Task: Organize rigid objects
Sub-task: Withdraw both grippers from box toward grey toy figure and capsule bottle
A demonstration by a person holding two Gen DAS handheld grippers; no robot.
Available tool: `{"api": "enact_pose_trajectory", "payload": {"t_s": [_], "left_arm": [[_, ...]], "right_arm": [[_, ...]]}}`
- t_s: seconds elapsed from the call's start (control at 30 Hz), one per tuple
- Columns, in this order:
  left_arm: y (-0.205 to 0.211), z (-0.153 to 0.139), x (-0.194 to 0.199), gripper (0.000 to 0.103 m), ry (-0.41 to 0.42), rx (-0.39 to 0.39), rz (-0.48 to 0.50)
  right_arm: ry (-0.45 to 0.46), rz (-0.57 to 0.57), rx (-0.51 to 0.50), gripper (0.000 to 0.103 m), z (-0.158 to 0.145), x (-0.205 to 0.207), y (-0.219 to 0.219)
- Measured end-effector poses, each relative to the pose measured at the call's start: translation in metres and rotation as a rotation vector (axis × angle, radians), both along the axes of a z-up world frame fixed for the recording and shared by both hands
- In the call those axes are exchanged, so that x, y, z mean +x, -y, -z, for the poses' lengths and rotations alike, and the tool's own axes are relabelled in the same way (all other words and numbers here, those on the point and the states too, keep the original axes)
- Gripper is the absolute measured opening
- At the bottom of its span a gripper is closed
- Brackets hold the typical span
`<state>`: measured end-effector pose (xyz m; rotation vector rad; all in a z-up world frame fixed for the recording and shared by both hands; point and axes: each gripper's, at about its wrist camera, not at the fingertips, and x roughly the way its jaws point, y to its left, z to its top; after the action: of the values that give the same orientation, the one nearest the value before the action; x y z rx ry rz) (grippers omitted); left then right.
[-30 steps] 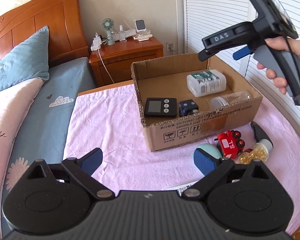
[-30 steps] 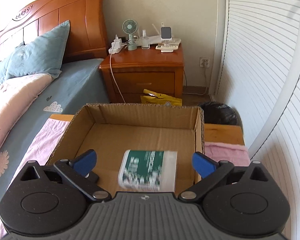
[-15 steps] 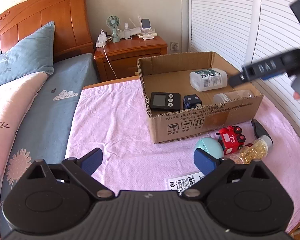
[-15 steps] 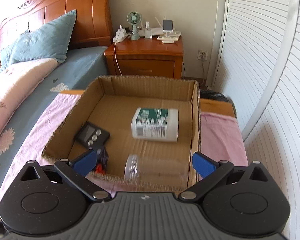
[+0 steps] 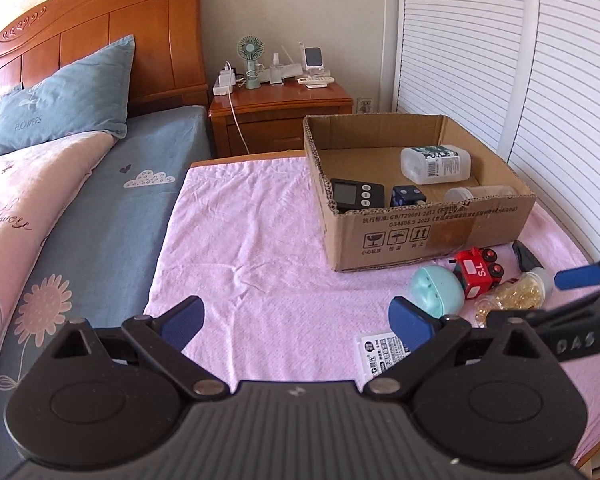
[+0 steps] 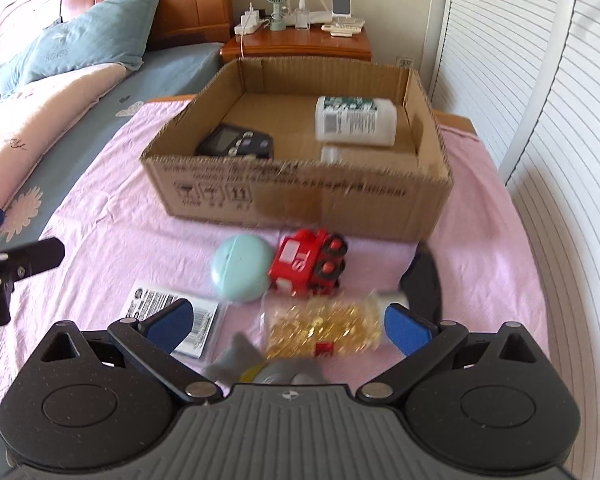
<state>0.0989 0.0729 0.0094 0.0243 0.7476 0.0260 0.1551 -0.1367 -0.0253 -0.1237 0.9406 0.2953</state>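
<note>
Both grippers empty, jaws spread wide: left gripper [image 5: 296, 320] over bare pink cloth [image 5: 260, 240], right gripper [image 6: 286, 326] above capsule bottle [image 6: 324, 330]. Red toy train [image 6: 308, 266] and teal ball [image 6: 240, 268] touching, just before cardboard box [image 6: 300, 196] holding white bottle [image 6: 354, 120] and timer [image 6: 236, 144].

Your left tongs [image 5: 296, 320] have open pink cloth [image 5: 260, 240] ahead, free up to the cardboard box [image 5: 428, 232]. Your right tongs [image 6: 286, 326] face a crowd: the jar of gold beads [image 6: 324, 328] sits between the fingers, with the red toy train [image 6: 308, 266], teal ball [image 6: 240, 268] and a dark object, blurred, closing the strip before the box wall.
</note>
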Motion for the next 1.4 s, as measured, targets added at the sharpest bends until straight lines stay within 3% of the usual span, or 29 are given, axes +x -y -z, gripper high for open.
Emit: {"api": "enact_pose_trajectory", "payload": {"t_s": [0.2, 0.47, 0.93, 1.4], "left_arm": [[-0.006, 0.005, -0.006, 0.098, -0.003, -0.010, 0.003], [-0.006, 0.010, -0.012, 0.098, -0.008, -0.021, 0.019], [0.015, 0.025, 0.001, 0.098, -0.066, -0.018, 0.065], [0.064, 0.065, 0.040, 0.098, -0.158, -0.055, 0.188]], "right_arm": [[0.015, 0.070, -0.079, 0.103, 0.021, -0.009, -0.017], [-0.025, 0.116, -0.099, 0.103, 0.041, -0.009, -0.009], [-0.096, 0.026, -0.088, 0.103, 0.049, -0.034, 0.027], [0.010, -0.090, -0.048, 0.103, 0.054, -0.049, 0.040]]}}
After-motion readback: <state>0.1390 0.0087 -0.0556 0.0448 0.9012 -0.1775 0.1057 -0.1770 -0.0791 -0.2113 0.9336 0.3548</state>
